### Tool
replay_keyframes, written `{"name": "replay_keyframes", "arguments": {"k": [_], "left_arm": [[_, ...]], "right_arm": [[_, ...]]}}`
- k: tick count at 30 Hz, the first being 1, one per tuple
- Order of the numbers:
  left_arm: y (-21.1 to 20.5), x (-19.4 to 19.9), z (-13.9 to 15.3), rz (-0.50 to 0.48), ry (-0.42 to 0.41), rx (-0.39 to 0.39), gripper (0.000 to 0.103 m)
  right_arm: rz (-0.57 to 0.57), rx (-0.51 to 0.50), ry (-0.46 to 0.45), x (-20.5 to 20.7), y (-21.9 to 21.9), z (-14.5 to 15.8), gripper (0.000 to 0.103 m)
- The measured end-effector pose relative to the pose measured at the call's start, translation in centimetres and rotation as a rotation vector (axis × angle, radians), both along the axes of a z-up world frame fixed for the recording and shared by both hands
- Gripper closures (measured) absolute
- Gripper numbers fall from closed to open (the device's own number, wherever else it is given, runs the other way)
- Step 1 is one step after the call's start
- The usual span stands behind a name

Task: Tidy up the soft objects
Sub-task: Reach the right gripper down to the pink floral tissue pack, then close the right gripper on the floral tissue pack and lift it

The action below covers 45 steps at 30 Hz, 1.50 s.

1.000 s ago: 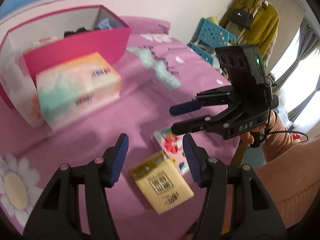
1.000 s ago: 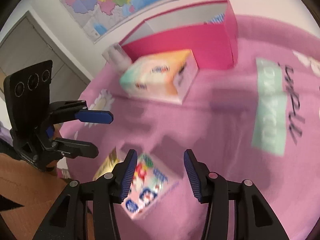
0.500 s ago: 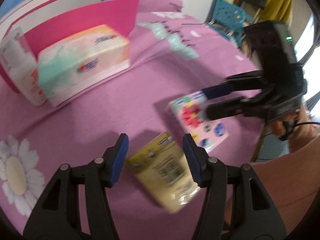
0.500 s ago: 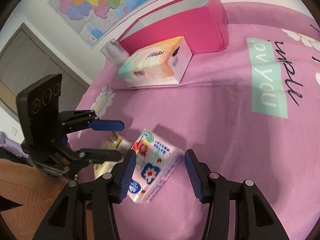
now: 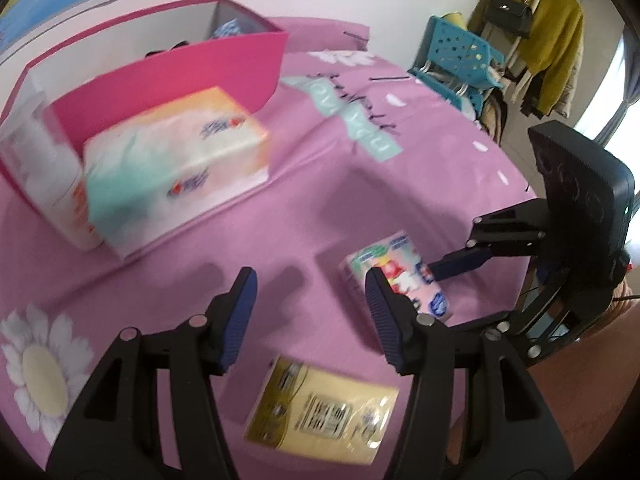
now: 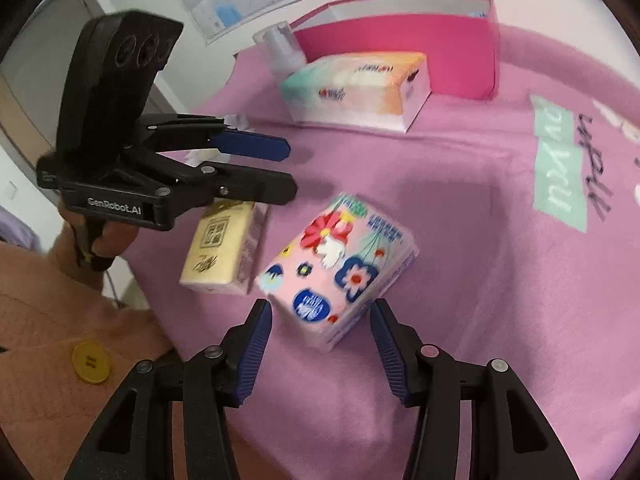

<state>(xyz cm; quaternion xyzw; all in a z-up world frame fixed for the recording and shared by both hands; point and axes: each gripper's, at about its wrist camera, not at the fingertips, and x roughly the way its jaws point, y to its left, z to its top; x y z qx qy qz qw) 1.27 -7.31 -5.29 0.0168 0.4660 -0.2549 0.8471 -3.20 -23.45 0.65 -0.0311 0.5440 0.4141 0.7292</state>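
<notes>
A pink flowered tissue pack (image 6: 340, 268) lies on the pink cloth, just ahead of my open right gripper (image 6: 322, 312); it also shows in the left wrist view (image 5: 396, 276). A yellow tissue pack (image 5: 324, 412) lies below my open left gripper (image 5: 310, 292), and shows in the right wrist view (image 6: 222, 248) under that gripper (image 6: 290, 172). A large pastel tissue pack (image 5: 172, 168) lies in front of the pink box (image 5: 180, 80). Both grippers are empty.
A white bottle (image 6: 282, 48) stands left of the pink box (image 6: 400, 56), which holds a few items. A blue chair (image 5: 460, 60) and hung clothes (image 5: 548, 32) are beyond the bed's right edge. A white daisy print (image 5: 36, 368) marks the cloth.
The left gripper has lifted and pulled back, so the yellow pack now lies below its fingers. The right gripper has moved closer to the flowered pack.
</notes>
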Motion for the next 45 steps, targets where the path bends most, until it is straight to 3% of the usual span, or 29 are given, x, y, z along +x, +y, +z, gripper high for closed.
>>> {"name": "replay_keyframes", "arguments": {"k": [4,11,15,20,23,27,36,45], "left_arm": [[-0.2,0.9,-0.2,-0.012,0.018,-0.037,0.045],[0.6,2.5,-0.6,0.005,0.051,-0.081,0.045],[1.1,3.5,-0.6,0.030,0.050,-0.084,0.045],[0.5,4.8,-1.0,0.014,0.058,-0.080,0.045],[-0.2,5.4,-1.5,-0.013,0.074,-0.073,0.060],[-0.8,5.9,-2.1,-0.039,0.102,-0.088,0.061],[-0.2,4.6,-0.8,-0.026,0.090,-0.125,0.061],[0.3,4.2,3.5,-0.028,0.002,-0.178,0.061]], "right_arm": [[-0.001,-0.006,-0.034,0.7,-0.2,0.1,0.066],[-0.086,-0.041,-0.096,4.7,-1.3,0.1,0.067],[-0.233,0.020,-0.031,7.2,-3.1,-0.4,0.065],[-0.279,0.126,0.063,6.7,-3.7,-0.9,0.065],[-0.297,0.152,0.100,6.3,-3.6,-1.4,0.065],[-0.317,0.176,0.120,6.2,-3.4,-1.4,0.065],[-0.309,0.150,0.069,7.3,-2.2,-1.1,0.072],[-0.278,0.180,-0.061,9.1,-1.9,3.8,0.072]]}}
